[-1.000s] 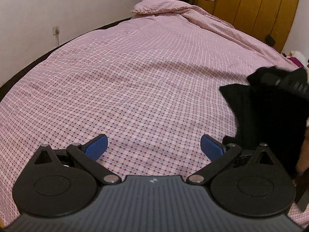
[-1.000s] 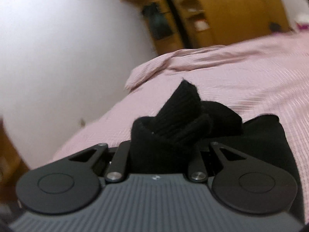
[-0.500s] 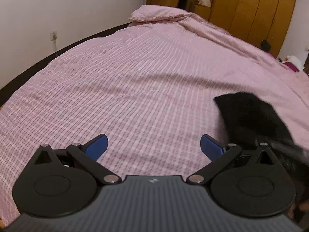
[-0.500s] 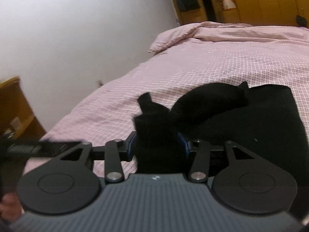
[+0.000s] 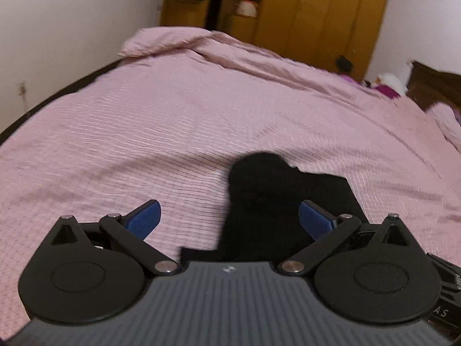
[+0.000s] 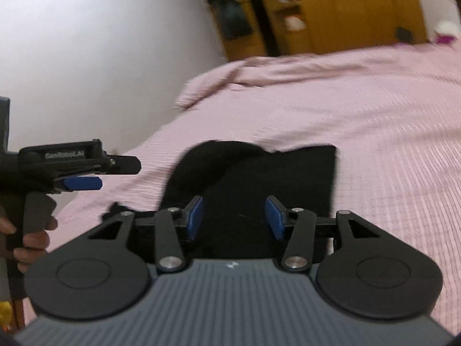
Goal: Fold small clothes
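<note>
A small black garment (image 5: 276,199) lies on the pink checked bedspread (image 5: 173,132), partly folded, with a rounded flap at its far left. It also shows in the right wrist view (image 6: 259,178). My left gripper (image 5: 229,216) is open and empty, hovering just above the garment's near left part. My right gripper (image 6: 234,217) is open, its blue pads (image 6: 193,216) apart over the garment, holding nothing. The left gripper also shows at the left of the right wrist view (image 6: 86,178), held in a hand.
The bedspread (image 6: 374,144) has a bunched ridge at the far end (image 5: 201,43). Wooden wardrobes (image 5: 317,14) and a white wall (image 5: 57,28) stand beyond. A dark headboard (image 5: 432,83) and some toys are at the far right.
My right gripper has opened and let go of the black garment, which now lies flat on the bed. My left gripper has swung right, over the garment.
</note>
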{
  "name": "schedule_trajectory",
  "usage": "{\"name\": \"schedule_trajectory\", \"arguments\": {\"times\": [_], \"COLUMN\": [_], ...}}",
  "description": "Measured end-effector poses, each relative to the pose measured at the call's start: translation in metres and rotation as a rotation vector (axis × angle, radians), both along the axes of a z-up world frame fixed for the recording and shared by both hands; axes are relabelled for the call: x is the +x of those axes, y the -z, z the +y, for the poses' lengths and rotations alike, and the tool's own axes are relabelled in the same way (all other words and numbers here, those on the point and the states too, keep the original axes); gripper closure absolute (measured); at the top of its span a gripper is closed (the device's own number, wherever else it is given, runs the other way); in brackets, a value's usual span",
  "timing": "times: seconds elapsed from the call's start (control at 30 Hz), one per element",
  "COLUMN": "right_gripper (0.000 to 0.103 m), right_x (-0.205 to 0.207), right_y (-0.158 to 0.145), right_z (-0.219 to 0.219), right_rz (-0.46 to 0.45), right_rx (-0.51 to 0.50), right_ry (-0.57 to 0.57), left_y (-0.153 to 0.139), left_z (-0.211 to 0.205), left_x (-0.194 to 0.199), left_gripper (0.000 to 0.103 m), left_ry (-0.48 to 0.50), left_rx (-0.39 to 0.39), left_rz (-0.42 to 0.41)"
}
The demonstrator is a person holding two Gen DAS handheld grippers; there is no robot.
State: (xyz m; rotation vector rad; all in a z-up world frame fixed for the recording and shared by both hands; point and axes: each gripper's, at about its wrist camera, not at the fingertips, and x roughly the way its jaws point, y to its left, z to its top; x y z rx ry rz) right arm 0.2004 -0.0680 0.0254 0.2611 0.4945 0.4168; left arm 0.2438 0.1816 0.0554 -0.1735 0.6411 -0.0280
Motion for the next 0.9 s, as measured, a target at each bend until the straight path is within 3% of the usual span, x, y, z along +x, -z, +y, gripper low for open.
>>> {"name": "schedule_trajectory", "arguments": {"times": [0.17, 0.23, 0.3, 0.43, 0.63, 0.7, 0.77, 0.9], "right_gripper": [0.052, 0.052, 0.053, 0.053, 0.051, 0.033, 0.026, 0.026], "right_x": [0.001, 0.001, 0.001, -0.003, -0.011, -0.009, -0.008, 0.004], "right_y": [0.016, 0.021, 0.027, 0.035, 0.029, 0.026, 0.025, 0.027], "right_z": [-0.011, -0.010, -0.007, -0.007, -0.014, -0.022, -0.030, -0.040], "right_rz": [0.040, 0.035, 0.043, 0.038, 0.045, 0.056, 0.057, 0.097], "right_rx": [-0.012, -0.050, -0.080, -0.071, -0.052, -0.003, 0.046, 0.090], "right_ry": [0.023, 0.015, 0.007, -0.011, -0.002, 0.017, 0.036, 0.074], "left_y": [0.032, 0.049, 0.064, 0.083, 0.066, 0.058, 0.050, 0.044], "left_z": [-0.019, -0.015, -0.002, 0.027, 0.027, 0.022, 0.017, 0.004], "left_x": [0.018, 0.014, 0.008, -0.009, -0.018, -0.020, -0.021, -0.019], "left_gripper": [0.000, 0.000, 0.000, 0.000, 0.000, 0.000, 0.000, 0.000], "left_ry": [-0.030, -0.060, -0.093, -0.136, -0.110, -0.079, -0.046, 0.013], "left_rx": [0.121, 0.135, 0.113, -0.021, -0.046, -0.063, -0.079, -0.088], "left_rz": [0.067, 0.109, 0.146, 0.149, 0.134, 0.116, 0.103, 0.103]}}
